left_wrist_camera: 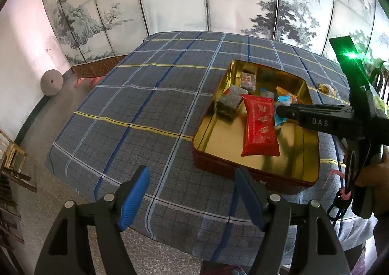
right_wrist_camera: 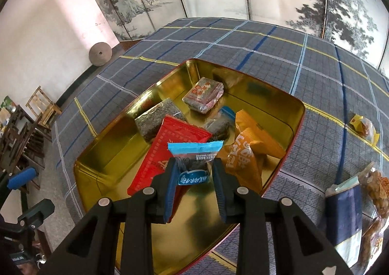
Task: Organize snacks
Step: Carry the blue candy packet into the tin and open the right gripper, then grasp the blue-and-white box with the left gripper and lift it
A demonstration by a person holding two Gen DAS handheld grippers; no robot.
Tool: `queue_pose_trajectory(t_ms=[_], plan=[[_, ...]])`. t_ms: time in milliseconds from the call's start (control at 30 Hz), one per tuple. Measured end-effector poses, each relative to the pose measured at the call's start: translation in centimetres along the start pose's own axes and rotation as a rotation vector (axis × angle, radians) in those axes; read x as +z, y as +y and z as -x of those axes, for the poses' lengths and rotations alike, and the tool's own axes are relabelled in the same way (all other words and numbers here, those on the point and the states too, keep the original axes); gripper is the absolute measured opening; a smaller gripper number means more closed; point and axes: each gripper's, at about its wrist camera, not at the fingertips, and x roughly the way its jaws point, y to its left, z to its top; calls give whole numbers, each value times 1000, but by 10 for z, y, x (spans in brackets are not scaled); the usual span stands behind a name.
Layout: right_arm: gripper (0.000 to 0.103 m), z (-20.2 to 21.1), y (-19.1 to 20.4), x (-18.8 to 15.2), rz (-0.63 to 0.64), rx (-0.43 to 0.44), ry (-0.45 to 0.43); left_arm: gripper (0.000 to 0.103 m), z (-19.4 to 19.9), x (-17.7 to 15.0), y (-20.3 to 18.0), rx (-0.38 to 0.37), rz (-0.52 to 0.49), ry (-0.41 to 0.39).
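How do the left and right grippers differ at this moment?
The left gripper has its jaws wide apart and empty, over the table's near edge; the right gripper is nearly closed on a small blue-topped snack packet, above the gold tin. Both have blue pads on black frames and point downward.

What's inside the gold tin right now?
The tin holds a red packet, orange packets and dark wrapped blocks. Anything beneath them is hidden.
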Motion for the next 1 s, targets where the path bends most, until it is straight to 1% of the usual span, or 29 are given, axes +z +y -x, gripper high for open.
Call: queue_pose_trajectory(t_ms=[200,367,567,700,733,867,1000], plan=[[28,2,-1,0,-10,6,-11,74,-3,-2,-2,3,-6,11],[29,9,-2,-1,-20,20,-40,74,-5,-2,-2,6,-6,19],[35,34,-6,-6,-38,62,-118,74,-9,-3,-5,15,-14,39],[36,60,-12,-19,-58,83,-178,74,-8,-2,-9,20,-24,40],[37,67,-14,-22,-62,84,-192,74,-8,-2,-10,22,-27,41],[49,98,-33,-45,-89,42,-247,74,-7,-4,-14,28,-44,42],[50,133,-72,-80,-152,-71,-287,74,-2,-5,-20,33,-77,28]])
